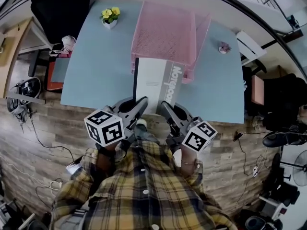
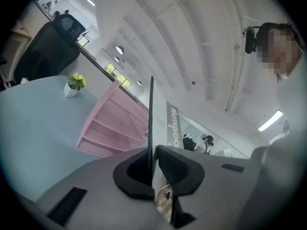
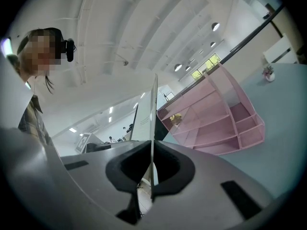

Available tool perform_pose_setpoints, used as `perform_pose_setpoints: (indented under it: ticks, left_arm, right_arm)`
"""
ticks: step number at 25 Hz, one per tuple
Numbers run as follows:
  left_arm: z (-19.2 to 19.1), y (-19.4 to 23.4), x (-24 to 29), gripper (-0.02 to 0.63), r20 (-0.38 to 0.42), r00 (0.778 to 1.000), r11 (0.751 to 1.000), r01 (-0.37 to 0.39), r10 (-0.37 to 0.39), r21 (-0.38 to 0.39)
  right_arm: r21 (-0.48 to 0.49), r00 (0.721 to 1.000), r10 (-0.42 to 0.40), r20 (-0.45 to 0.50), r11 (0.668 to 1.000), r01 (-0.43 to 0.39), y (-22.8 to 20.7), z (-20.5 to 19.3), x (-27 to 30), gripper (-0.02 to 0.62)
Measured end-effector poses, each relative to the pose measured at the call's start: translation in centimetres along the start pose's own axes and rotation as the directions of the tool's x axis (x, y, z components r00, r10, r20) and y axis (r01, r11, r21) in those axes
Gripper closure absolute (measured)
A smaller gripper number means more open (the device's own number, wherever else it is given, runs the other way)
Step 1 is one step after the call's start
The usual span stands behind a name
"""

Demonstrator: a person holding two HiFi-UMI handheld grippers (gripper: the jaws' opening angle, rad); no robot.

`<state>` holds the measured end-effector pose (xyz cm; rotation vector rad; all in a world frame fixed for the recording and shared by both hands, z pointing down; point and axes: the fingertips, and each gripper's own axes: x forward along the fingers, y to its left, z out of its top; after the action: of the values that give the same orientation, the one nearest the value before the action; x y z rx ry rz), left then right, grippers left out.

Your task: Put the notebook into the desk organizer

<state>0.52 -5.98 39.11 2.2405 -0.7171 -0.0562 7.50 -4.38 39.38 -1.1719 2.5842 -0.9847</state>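
A grey and white notebook (image 1: pixel 154 83) is held over the light blue table (image 1: pixel 96 71), and its far edge meets the open front of the pink mesh desk organizer (image 1: pixel 165 32). My left gripper (image 1: pixel 140 105) is shut on the notebook's near left corner. My right gripper (image 1: pixel 165 107) is shut on its near right corner. In the left gripper view the notebook (image 2: pixel 151 114) runs edge-on out of the left gripper (image 2: pixel 152 169) towards the organizer (image 2: pixel 112 128). In the right gripper view the right gripper (image 3: pixel 152 169) pinches the notebook's thin edge (image 3: pixel 154 109), with the organizer (image 3: pixel 216 121) beyond.
A small pot of yellow flowers (image 1: pixel 110 17) stands at the table's far left, and a small pink ornament (image 1: pixel 224 47) sits right of the organizer. A black chair (image 1: pixel 60 6) is behind the table's left end. Cables and bags lie on the wooden floor on both sides.
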Motion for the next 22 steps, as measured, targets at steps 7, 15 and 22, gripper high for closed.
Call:
perform_pose_setpoints:
  ticks: [7,15,22]
  left_arm:
    - [2.4,1.5,4.1,0.583,0.019,0.999,0.999,-0.04,0.04,-0.006]
    - [3.2,2.4,5.0,0.583,0.014,0.998,0.998,-0.056,0.057,-0.014]
    - [3.5,2.8,5.5,0.583,-0.013,0.999,0.999,-0.031,0.03,-0.032]
  right_arm:
    - [0.003,0.999,0.037,-0.023,0.999,-0.037,-3.7,3.1,2.0,0.581]
    - [0.012,0.999,0.039,-0.03,0.999,-0.039,-4.7,3.7,3.0,0.581]
    - [0.023,1.0,0.006,-0.022,1.0,-0.005,-5.0,4.0,3.2,0.581]
